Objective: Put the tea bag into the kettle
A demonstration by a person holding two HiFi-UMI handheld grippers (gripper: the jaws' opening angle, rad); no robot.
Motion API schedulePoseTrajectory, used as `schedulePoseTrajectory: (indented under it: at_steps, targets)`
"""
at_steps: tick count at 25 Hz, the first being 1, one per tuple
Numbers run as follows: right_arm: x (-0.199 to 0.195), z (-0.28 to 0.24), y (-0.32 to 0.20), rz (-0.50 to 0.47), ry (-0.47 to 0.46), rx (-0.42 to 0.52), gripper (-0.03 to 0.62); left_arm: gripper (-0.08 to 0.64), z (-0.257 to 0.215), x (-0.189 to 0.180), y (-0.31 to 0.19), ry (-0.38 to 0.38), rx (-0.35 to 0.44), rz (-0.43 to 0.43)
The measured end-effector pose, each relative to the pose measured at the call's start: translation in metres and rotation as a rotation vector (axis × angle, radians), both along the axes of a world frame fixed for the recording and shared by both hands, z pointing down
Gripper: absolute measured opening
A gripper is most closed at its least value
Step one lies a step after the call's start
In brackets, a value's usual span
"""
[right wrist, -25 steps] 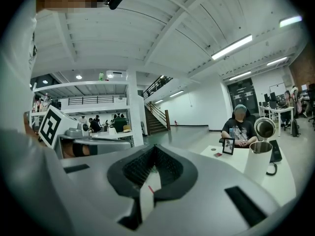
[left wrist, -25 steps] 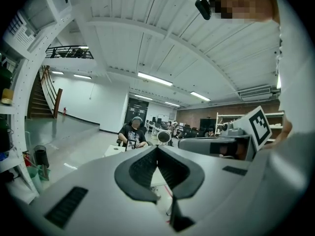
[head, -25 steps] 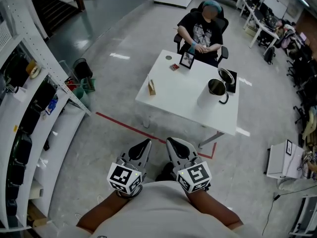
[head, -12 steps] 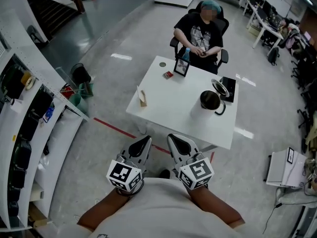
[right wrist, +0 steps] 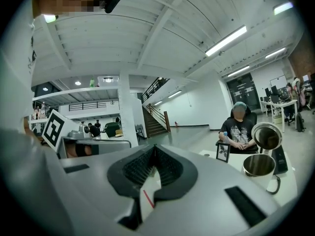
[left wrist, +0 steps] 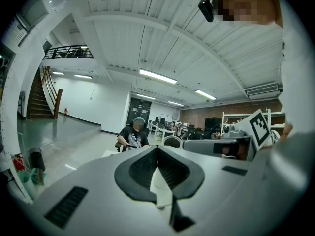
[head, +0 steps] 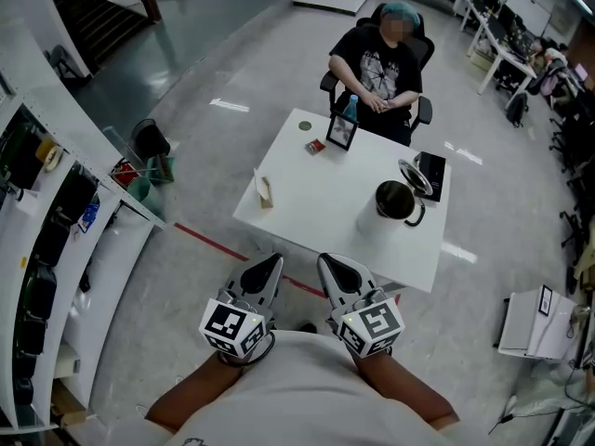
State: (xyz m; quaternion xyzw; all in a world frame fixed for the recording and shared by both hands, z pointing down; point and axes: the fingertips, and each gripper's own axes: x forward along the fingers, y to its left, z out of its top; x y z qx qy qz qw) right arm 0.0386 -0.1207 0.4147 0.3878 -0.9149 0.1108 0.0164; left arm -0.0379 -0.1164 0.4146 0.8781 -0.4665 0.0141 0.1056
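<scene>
standing short of a white table point(head: 307, 207), looking steeply down past the left gripper point(head: 275, 263) and right gripper point(head: 324, 261). held low, side by side and near each other, both aimed at the table's near edge and clear of it.

clenched, both of them. in the left gripper view, black pads point(left wrist: 142, 168) drawn together to a point at the tip, with nothing between. in the right gripper view, the same: pads point(right wrist: 140, 166) meeting at the tip, gripping nothing.

on the table, near its left edge: a small tan tea bag point(head: 265, 190), upright, touched by neither gripper. well apart from it, toward the right side: the kettle point(head: 394, 201), mouth open, with its lid point(head: 417, 175) tipped back at the far rim. seen in the right gripper view too, ahead and to the right, past the closed jaws.

at the far side: a dark frame point(head: 341, 131), a small red packet point(head: 315, 145) just beside it, and behind them a person point(head: 376, 59) seated in a chair.

on the floor, under the near edge: a line of red tape point(head: 218, 242). along the left: white shelves point(head: 102, 249).
</scene>
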Motion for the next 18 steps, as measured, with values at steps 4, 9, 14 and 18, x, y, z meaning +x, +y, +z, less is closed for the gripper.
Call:
schedulePoseTrajectory:
  at_steps: [4,9,14,18]
  targets:
    - [-0.005,0.001,-0.017,0.007,0.007,0.008,0.012,0.009,0.001,-0.003,-0.018,0.017,0.013,0.007]
    - [-0.008,0.007,-0.039,0.031,0.047,0.01,0.012,0.009,0.007,0.002,-0.048,0.028,-0.003,0.061]
    - [-0.014,0.013,-0.068,0.057,0.048,-0.014,0.012,0.009,0.012,0.006,-0.084,0.013,-0.013,0.122]
    - [-0.02,0.013,-0.099,0.092,0.042,-0.023,0.012,0.009,0.008,-0.002,-0.117,0.011,-0.009,0.158]
